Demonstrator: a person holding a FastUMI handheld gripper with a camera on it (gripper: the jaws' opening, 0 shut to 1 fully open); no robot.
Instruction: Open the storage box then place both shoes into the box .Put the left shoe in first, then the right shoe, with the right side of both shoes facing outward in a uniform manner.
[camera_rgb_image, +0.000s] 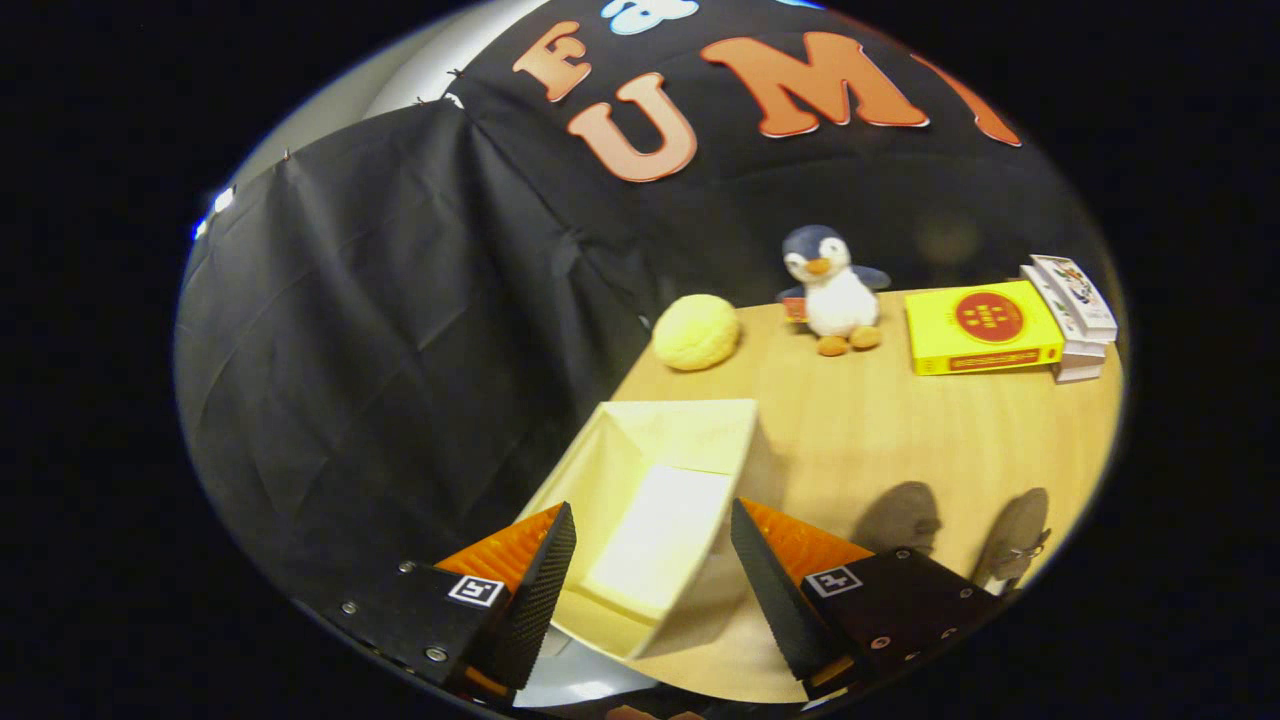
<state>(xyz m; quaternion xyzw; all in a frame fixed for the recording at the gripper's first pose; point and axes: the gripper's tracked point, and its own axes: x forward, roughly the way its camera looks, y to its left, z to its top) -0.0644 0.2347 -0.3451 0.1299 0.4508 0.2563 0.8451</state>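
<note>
Booth: black cloth wall (400, 300) hangs behind and to the left of a pale wooden table (900, 440).
Table: its left edge runs down beside the cloth — the box sits right at that edge, so there is little room to spare on that side.
Box: the cream storage box (660, 500) lies just ahead of the tongs and partly between them, its open mouth turned up toward the camera, inner floor bare, no shoe inside. It looks tilted, though how it rests I cannot tell.
Step in hand: by my reading the box is already open and the left shoe goes in next; no shoe shows here, so it has to be found first.
Tongs: the tongs (652, 570) stand wide apart, one finger on each side of the box, neither pressing on it — nothing held.
How to do it well: lift clear without knocking the thin walls, which look light and likely to slide or tip off the edge; bring the left shoe in with its right side outward.
Book: a yellow book (985, 325) beside a small stack of boxes (1080, 310), well beyond.
Toys: a plush penguin (835, 290) and a yellow ball (696, 332) at the far edge — clear of the work.
</note>
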